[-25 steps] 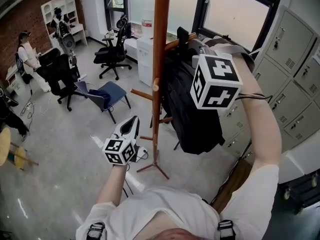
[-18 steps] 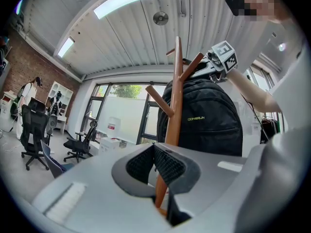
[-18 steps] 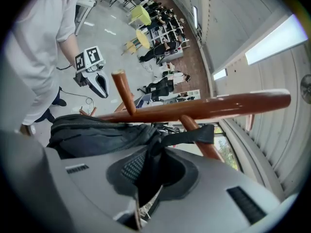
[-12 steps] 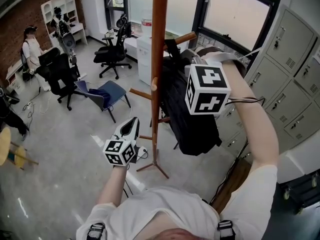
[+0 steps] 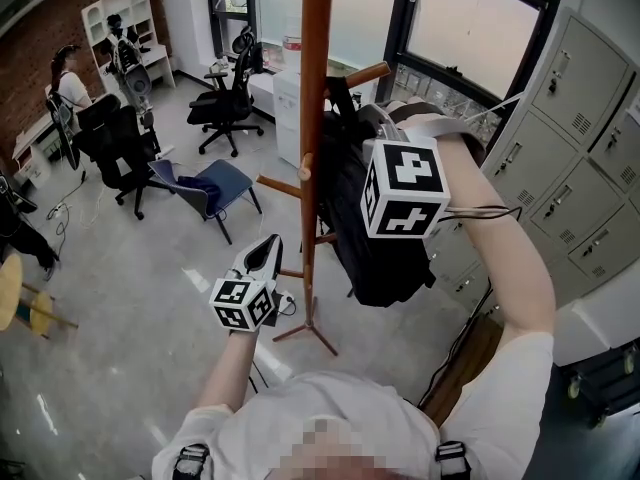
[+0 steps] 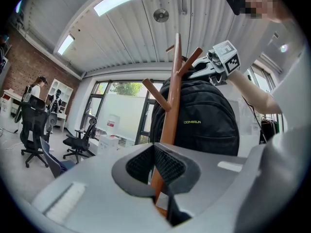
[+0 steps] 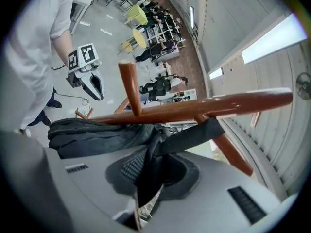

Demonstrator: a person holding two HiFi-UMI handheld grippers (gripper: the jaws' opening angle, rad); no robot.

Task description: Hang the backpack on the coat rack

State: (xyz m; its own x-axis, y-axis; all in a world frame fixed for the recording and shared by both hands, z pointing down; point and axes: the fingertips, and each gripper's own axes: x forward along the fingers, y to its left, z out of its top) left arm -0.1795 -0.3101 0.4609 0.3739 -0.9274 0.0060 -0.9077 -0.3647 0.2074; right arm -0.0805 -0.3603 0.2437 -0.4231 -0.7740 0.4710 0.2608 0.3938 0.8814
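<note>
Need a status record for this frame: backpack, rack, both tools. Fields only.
backpack: black, hangs right of the coat rack pole in the head view
strap: top loop, appears hooked over an upper peg; its near end sits between the right tool's pads
right tool: jaws opening, strap between them
left tool: shut, empty, low and left of the pole, apart from it
task status: backpack looks hung; release seems under way
</note>
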